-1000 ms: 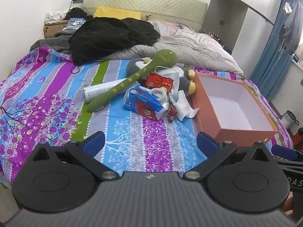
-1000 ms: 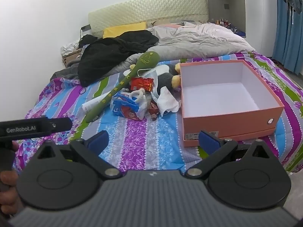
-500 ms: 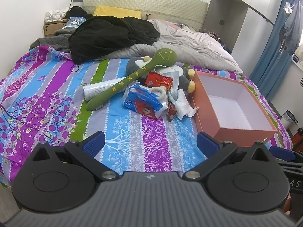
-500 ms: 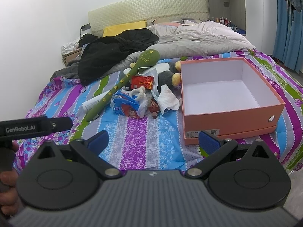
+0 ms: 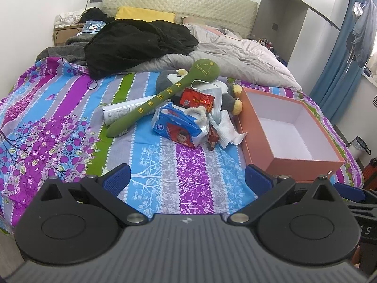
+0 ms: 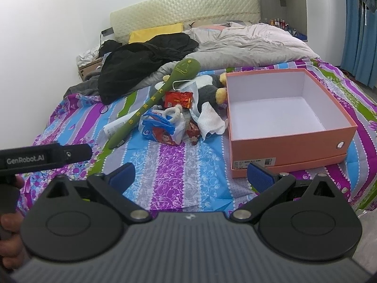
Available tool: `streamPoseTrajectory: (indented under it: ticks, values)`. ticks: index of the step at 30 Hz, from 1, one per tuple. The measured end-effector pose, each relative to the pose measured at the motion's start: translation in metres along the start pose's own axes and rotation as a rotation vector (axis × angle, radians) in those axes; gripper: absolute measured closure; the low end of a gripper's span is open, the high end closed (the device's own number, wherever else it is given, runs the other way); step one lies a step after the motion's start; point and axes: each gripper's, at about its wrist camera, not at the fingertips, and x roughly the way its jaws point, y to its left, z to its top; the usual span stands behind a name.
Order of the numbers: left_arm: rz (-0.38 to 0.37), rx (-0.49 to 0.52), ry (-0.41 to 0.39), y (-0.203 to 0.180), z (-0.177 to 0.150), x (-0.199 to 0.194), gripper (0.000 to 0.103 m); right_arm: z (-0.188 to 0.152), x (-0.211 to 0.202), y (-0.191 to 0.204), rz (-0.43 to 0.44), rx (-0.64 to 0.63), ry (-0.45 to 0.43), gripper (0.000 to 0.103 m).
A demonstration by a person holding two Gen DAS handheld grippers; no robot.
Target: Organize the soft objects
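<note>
— Anything shifted since a second ago?

— Both cameras sit a little closer to the bed [image 5: 70, 108]; the pile and the orange box [image 6: 289, 146] lie as before. The left gripper [image 5: 187, 176] and the right gripper [image 6: 190, 173] both have their blue fingers spread wide apart, nothing between them, above the striped sheet near the bed's foot edge

— What can't you make out?

— The grey plush penguin [image 5: 226, 96] is mostly buried: the green long-handled plush [image 5: 165, 96], a white face mask and a red snack packet [image 5: 198, 99] lie across it, so only its grey body and yellow feet show. A white tube [image 5: 122, 112] is half hidden under the green handle. A small red wrapper beside the crumpled white tissue [image 6: 211, 120] is too small to read. In the right wrist view, a hand [image 6: 10, 243] is cut off by the left edge, and the left gripper's body shows only as a black bar

— And the box?

— Open, white inside, holding nothing. It rests on the bed just right of the pile, the tissue touching its near-left corner. The blue tissue pack [image 5: 179, 127] lies at the pile's front, well apart from both grippers
</note>
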Motion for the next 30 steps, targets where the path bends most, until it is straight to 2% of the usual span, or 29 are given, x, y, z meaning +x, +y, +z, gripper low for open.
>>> streamPoseTrajectory:
  ticks: [19,30]
  values:
    - [-0.001,0.002,0.011,0.002,0.000,0.003,0.000,-0.001,0.005,-0.003,-0.002,-0.002,0.012,0.000]
    - [0.000,-0.006,0.050,0.008,-0.008,0.017,0.000,-0.003,0.010,-0.005,0.013,0.002,0.027,0.000]
